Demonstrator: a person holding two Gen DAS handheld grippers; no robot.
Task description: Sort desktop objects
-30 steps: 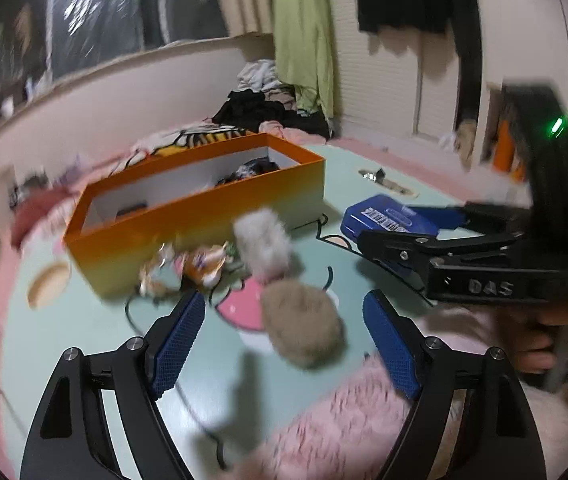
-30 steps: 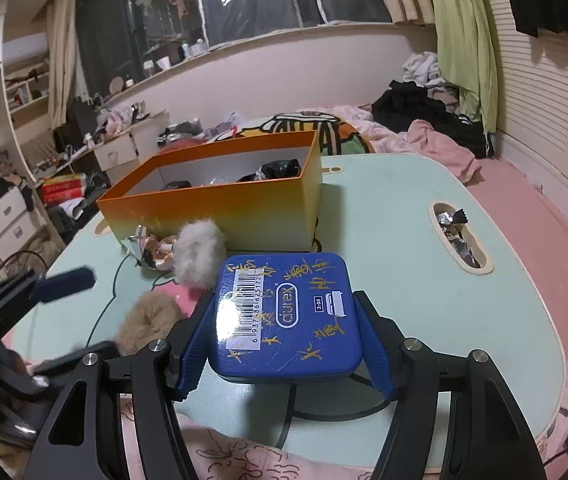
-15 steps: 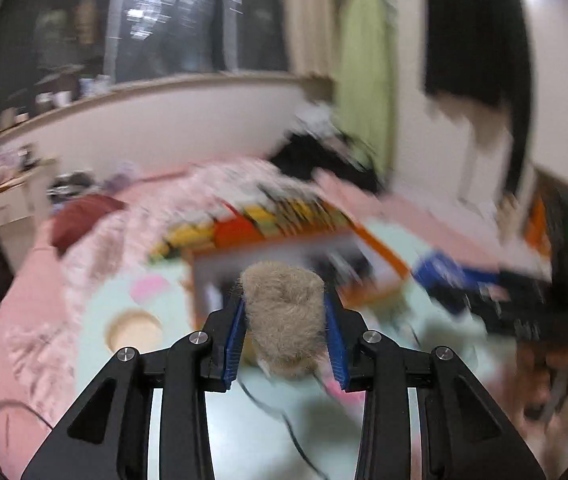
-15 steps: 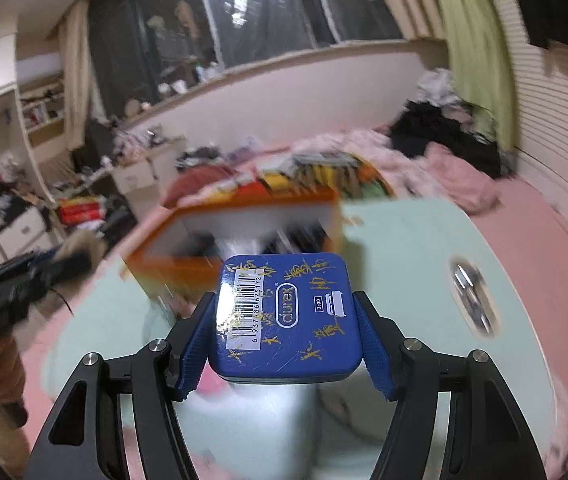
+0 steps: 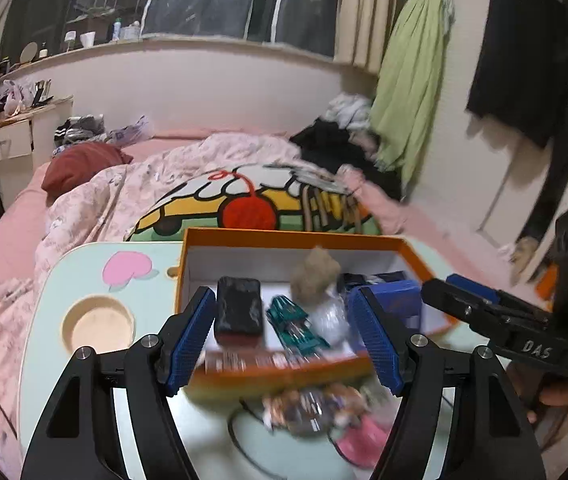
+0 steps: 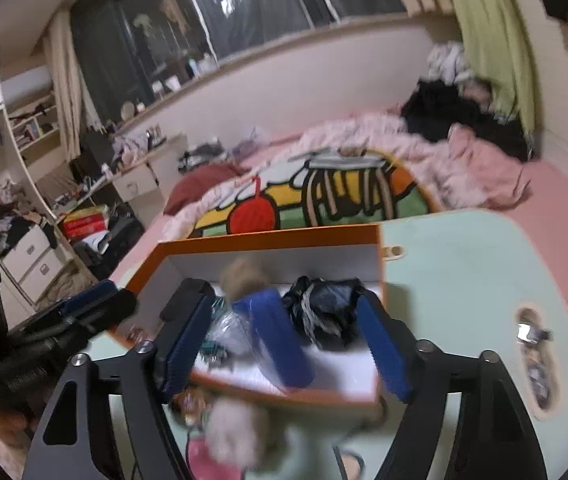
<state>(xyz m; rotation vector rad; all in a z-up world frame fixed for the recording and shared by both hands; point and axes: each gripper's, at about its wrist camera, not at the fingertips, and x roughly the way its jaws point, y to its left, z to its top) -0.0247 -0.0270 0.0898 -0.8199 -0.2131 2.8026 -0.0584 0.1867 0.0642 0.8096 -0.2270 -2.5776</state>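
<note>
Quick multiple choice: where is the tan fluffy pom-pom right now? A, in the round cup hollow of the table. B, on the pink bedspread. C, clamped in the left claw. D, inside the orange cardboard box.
D: the tan fluffy pom-pom sits within the white-lined walls of the orange cardboard box, and the left claw is open with nothing between its blue pads.

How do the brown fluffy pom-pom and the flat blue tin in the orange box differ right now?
Look: the brown fluffy pom-pom is a soft, round tuft, while the flat blue tin is a hard slab.
Pose: the tin leans tilted on edge, while the pom-pom shows no clear orientation.
Place: the pom-pom is nearer the far wall, the tin nearer the front.
Shared: both are inside the orange box, ungripped.
</note>
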